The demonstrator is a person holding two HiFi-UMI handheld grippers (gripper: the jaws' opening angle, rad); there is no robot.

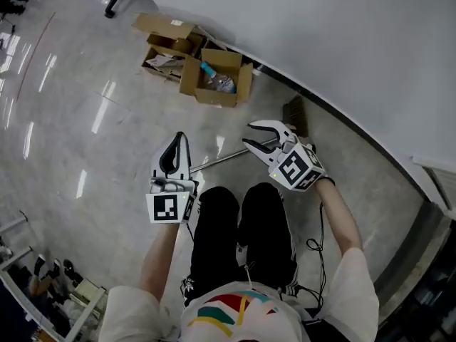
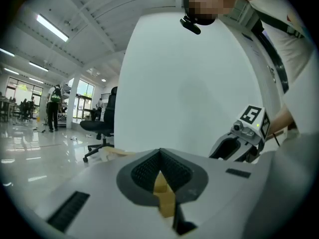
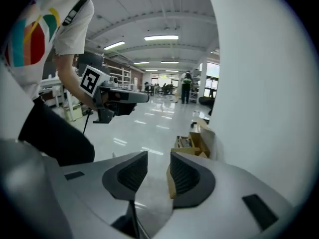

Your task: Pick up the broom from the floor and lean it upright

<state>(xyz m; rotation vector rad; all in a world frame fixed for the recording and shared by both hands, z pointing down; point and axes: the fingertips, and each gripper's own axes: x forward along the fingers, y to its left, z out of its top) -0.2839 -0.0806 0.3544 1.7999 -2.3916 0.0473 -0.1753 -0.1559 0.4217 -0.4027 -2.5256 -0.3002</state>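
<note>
The broom lies on the pale floor in the head view. Its metal handle (image 1: pixel 224 159) runs from beside my legs toward the brown bristle head (image 1: pixel 296 114) at the foot of the white wall. My right gripper (image 1: pixel 247 135) hangs just above the handle's far part, open, with only floor showing between its pads (image 3: pixel 158 171). My left gripper (image 1: pixel 179 137) is to the left, over the handle's near end, shut and empty (image 2: pixel 159 153). Neither gripper touches the broom.
Open cardboard boxes (image 1: pixel 192 63) with a bottle and scraps stand on the floor by the white wall (image 1: pixel 342 41); they show again in the right gripper view (image 3: pixel 194 141). An office chair (image 2: pixel 99 126) and a distant person (image 2: pixel 52 108) stand farther off. My legs are right below the grippers.
</note>
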